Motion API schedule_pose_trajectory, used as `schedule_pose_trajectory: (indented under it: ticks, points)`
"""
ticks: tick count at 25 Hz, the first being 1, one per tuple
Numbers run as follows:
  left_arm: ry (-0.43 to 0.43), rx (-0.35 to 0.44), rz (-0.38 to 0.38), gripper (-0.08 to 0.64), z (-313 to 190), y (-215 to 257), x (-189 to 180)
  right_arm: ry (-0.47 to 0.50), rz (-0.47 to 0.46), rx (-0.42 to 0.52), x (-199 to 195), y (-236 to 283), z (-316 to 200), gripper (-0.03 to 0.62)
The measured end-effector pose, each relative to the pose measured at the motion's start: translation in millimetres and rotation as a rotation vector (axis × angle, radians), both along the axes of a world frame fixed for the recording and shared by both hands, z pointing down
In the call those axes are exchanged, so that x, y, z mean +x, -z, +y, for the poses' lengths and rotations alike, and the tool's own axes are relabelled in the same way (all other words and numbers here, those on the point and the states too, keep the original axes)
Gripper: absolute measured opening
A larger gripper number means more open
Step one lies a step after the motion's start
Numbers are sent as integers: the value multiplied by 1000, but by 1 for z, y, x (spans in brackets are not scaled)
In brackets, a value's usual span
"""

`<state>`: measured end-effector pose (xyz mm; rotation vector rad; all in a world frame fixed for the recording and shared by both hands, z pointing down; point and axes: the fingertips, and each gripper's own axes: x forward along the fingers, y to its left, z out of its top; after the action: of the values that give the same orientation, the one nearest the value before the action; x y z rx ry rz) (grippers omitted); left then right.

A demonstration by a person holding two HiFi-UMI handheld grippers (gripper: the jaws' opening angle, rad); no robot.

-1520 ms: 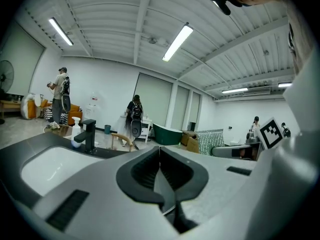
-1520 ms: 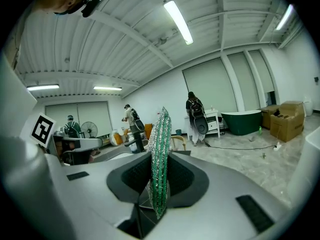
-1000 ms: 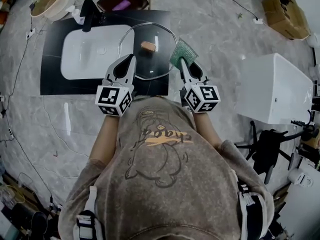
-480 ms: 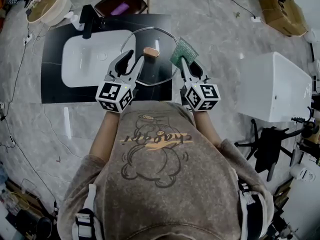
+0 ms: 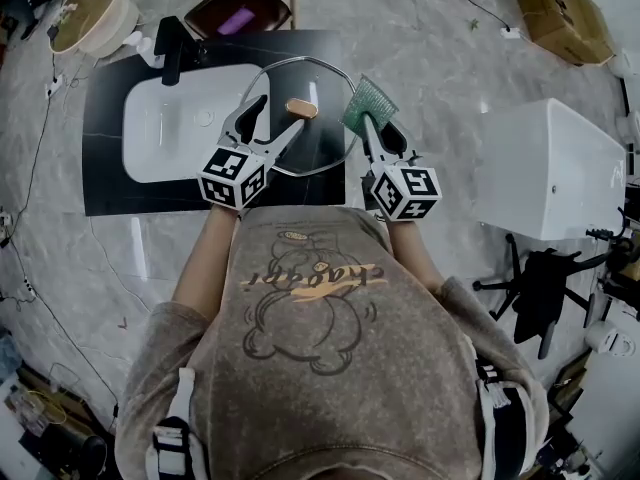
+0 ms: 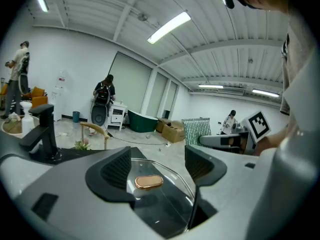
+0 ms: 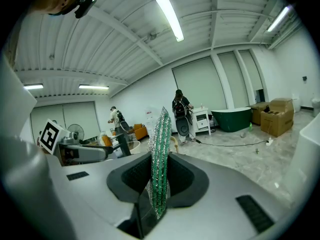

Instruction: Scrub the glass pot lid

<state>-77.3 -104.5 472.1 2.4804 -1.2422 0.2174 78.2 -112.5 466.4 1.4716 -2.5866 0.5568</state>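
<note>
- Lid (image 5: 318,143) lies on the black table (image 5: 105,183), just right of the sink (image 5: 165,128), knob (image 5: 301,108) up.
- Left gripper (image 6: 157,164) hangs over the lid's near rim, jaws opening wide, knob showing between them, pads touching nothing.
- Right gripper (image 7: 159,181): jaws clamped tight on a green scourer (image 7: 160,149), upright, just beside the lid's right edge.

Grey marble floor (image 5: 450,88) (pale veins), white cabinet (image 5: 550,173) at right, strip lights (image 6: 169,27) on the ceiling (image 7: 100,39).
</note>
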Motion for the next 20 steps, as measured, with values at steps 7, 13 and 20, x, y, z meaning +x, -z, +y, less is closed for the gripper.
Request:
schedule_pose_trajectory:
  ticks: [7,13,20]
  points:
    - [-97,-73,-94,328,-15,-44,12,-8,1,-16,1,-6,-4,84]
    - [-127,-115,-175,328,-27,-81,20,-7,0,-30,3,-11,-6,84]
    - [-211,-163,-259,328,-34,-116,34,-11,5,-45,12,-15,-7,84]
